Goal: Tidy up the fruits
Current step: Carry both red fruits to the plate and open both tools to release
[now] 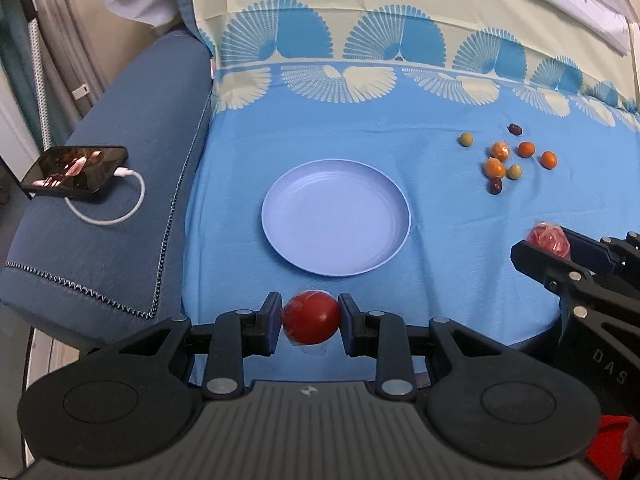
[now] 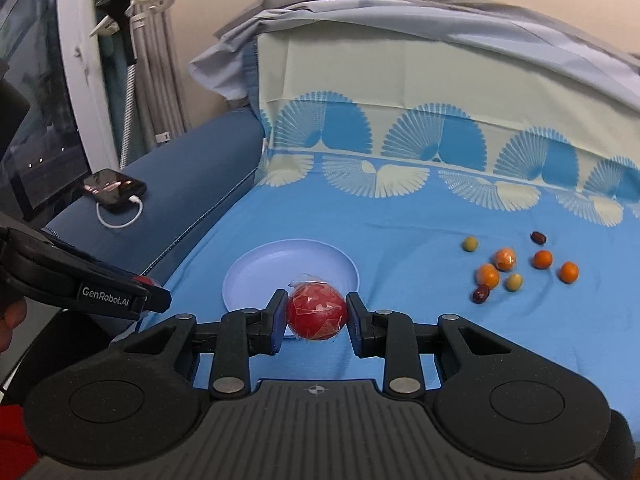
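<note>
My left gripper (image 1: 311,324) is shut on a smooth red tomato (image 1: 311,322), held just in front of the empty pale blue plate (image 1: 336,216). My right gripper (image 2: 317,316) is shut on a red fruit in clear wrap (image 2: 317,314), near the plate's front rim (image 2: 244,276). The right gripper and its wrapped fruit (image 1: 548,238) also show at the right of the left wrist view. A loose group of small oranges (image 1: 495,168), green olives (image 1: 465,139) and dark dates (image 1: 496,186) lies on the blue cloth right of the plate; it also shows in the right wrist view (image 2: 488,275).
The blue and cream patterned cloth (image 1: 360,128) covers the surface. A dark blue padded armrest (image 1: 120,160) at the left holds a phone (image 1: 76,173) with a white cable. Curtains and a white frame stand beyond it. The left gripper's body (image 2: 80,284) shows at the left of the right wrist view.
</note>
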`<state>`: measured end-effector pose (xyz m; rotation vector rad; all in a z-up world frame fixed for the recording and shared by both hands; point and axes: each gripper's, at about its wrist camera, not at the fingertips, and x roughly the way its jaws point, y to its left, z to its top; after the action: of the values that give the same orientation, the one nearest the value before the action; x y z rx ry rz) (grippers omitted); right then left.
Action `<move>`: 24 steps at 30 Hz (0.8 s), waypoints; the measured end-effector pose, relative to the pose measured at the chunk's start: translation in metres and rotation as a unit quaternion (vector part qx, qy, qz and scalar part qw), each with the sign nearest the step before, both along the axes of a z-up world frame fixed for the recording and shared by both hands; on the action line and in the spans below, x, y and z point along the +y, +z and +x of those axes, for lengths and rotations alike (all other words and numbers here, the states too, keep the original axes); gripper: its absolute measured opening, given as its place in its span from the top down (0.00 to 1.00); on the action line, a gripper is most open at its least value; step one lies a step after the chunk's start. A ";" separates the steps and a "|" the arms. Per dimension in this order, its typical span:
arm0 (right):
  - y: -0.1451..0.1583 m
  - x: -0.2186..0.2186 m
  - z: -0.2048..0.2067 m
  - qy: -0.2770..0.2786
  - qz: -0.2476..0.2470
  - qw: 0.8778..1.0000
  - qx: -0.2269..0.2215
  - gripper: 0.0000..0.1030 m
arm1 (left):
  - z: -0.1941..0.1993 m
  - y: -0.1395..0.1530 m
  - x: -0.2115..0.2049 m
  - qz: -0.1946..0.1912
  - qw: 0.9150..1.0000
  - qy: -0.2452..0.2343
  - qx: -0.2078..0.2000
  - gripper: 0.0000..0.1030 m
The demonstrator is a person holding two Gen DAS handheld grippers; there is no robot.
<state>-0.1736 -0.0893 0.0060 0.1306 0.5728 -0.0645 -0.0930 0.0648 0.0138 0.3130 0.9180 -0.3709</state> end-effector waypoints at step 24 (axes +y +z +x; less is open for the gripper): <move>-0.006 0.007 0.016 0.005 -0.017 0.999 0.039 0.68 | 0.031 -0.013 0.006 -0.016 0.999 0.016 0.023 0.68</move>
<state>-0.1575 -0.0825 -0.0004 0.0920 0.6502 -0.0689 -0.0624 0.0710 0.0006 0.2620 0.9598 -0.3639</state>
